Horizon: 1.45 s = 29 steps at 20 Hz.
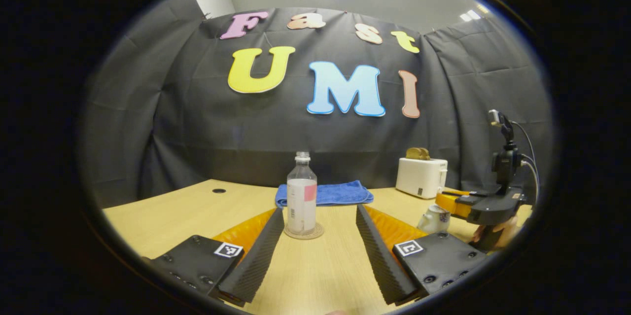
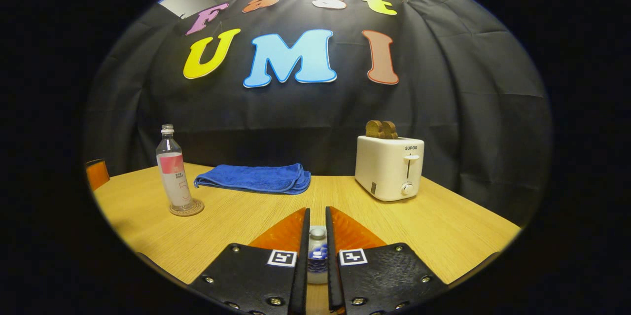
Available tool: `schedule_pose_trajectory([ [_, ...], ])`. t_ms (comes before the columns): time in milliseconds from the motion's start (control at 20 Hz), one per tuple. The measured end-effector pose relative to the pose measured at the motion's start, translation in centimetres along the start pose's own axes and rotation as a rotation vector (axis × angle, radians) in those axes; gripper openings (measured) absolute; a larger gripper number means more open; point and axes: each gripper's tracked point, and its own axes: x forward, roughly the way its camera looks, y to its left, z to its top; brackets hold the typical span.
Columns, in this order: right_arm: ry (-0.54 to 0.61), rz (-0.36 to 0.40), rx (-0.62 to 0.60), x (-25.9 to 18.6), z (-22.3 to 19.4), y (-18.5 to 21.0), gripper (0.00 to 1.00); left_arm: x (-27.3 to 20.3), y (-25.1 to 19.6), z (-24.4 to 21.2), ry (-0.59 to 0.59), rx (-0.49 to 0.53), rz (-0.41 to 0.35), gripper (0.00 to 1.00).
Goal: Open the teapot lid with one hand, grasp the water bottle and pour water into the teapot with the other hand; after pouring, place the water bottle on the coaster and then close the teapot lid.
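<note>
Left gripper point(image 1: 319, 248) is sitting wide open, low over the desk point(image 1: 167, 211), aiming straight at the water bottle point(image 1: 301, 194), which is standing upright on the round coaster point(image 1: 304, 232) mid-desk, between the two fingers' lines but farther off, not touching. The bottle's cap looks to be off, though it is too small to be sure. In the right gripper view the same bottle is showing far left on its coaster.

Right gripper point(image 2: 316, 251) is narrowed almost closed around the teapot lid point(image 2: 317, 236); the knob is sitting in the slit between the fingers, and they appear to be pressing on it, so it looks gripped. The teapot point(image 1: 435, 219) is standing at the right side of the desk, under that gripper in the left gripper view.

Handling: the bottle is clear thin plastic, looks mostly full, so moderately heavy and a bit squashy; likely slippery on the bare part. Best hold is mid-body around the label band, squeezing gently so nothing spills. The teapot looks ceramic, so hard, smooth and breakable; the lid is small and light, taken by the knob only and lifted straight up.

Blue towel point(image 1: 330, 192) is lying folded far behind the bottle; toaster point(image 2: 389, 167) is standing far right with bread in it.
</note>
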Motion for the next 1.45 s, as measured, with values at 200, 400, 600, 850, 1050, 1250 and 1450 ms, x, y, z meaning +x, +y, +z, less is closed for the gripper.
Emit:
schedule_pose_trajectory([
  [200,-0.039,0.042,0.036,-5.3,1.4,1.2,0.36,-0.5,-0.8,-0.3,0.003,-0.008,-0.008,1.00],
  [400,-0.032,0.005,0.021,-10.2,0.3,1.7,0.66,-1.7,-2.7,-0.8,0.002,-0.015,-0.018,1.00],
  [600,-0.018,-0.002,0.071,-12.5,-1.1,3.1,0.66,-3.2,-4.9,-2.2,0.016,-0.010,-0.022,1.00],
  [850,-0.029,0.022,0.063,-12.6,-1.5,4.9,0.66,-3.6,-7.3,-2.7,0.012,-0.011,-0.024,0.99],
  [1050,-0.032,0.020,0.013,-11.4,-1.9,5.9,0.68,-4.1,-8.2,-2.5,0.023,0.069,0.020,0.99],
  [1250,-0.035,-0.042,0.018,-11.4,-1.7,4.9,0.87,-3.9,-7.8,-2.1,0.029,0.081,0.084,1.00],
  [1450,-0.034,-0.041,0.017,-11.4,-1.7,4.9,0.87,-3.9,-8.0,-1.9,0.035,0.078,0.107,1.00],
])
